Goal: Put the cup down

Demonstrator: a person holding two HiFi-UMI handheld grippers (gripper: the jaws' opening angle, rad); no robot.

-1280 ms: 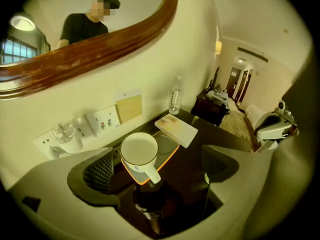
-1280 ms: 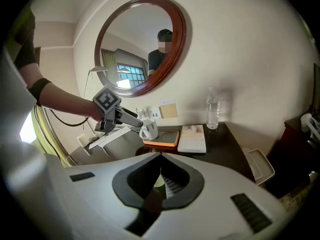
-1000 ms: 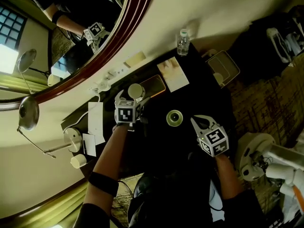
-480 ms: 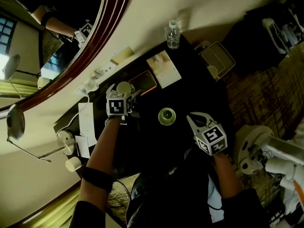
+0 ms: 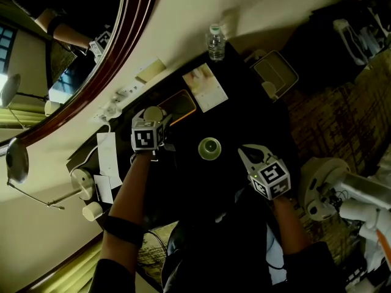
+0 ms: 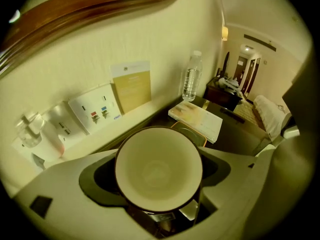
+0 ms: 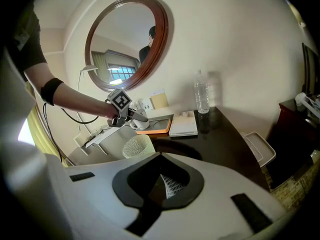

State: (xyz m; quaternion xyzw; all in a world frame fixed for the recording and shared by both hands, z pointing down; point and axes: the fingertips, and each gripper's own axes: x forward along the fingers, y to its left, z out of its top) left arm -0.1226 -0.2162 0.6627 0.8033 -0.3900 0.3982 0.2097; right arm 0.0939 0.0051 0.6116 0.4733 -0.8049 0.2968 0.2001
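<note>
- L gripper (image 5: pixel 152 119) is reaching steeply down at the far-left part of the bench (image 5: pixel 250 118). Its fingers (image 6: pixel 240 171) have just been closing and are now standing fairly wide w/ the cup (image 6: pixel 158 169) between them, appearing to bear on its wall below the rim.
- Cup is standing upright, mouth up, long axis vertical, at the end of the orange tray (image 7: pixel 152 132) nearest the L gripper. On the tray or just beside it: cannot tell. It is sitting about level w/ the tray, so it is judged to be at bench height, not raised.
- Key relation: cup is lying directly between the L fingers, w/ the grip line crossing its axis from the side. Any set-down is running straight down that axis, then the fingers spreading sideways clear of the rim.
- R gripper (image 5: pixel 245 154) is hanging over the near-right part of the bench, fingers fully together, holding nothing, well apart from the cup. A pale-green round vessel (image 5: pixel 209 148) is sitting between the two grippers, so L hand is nearer by far.
- Risk, judged: the tray lip may be catching the cup's base and tipping it on release.
</note>
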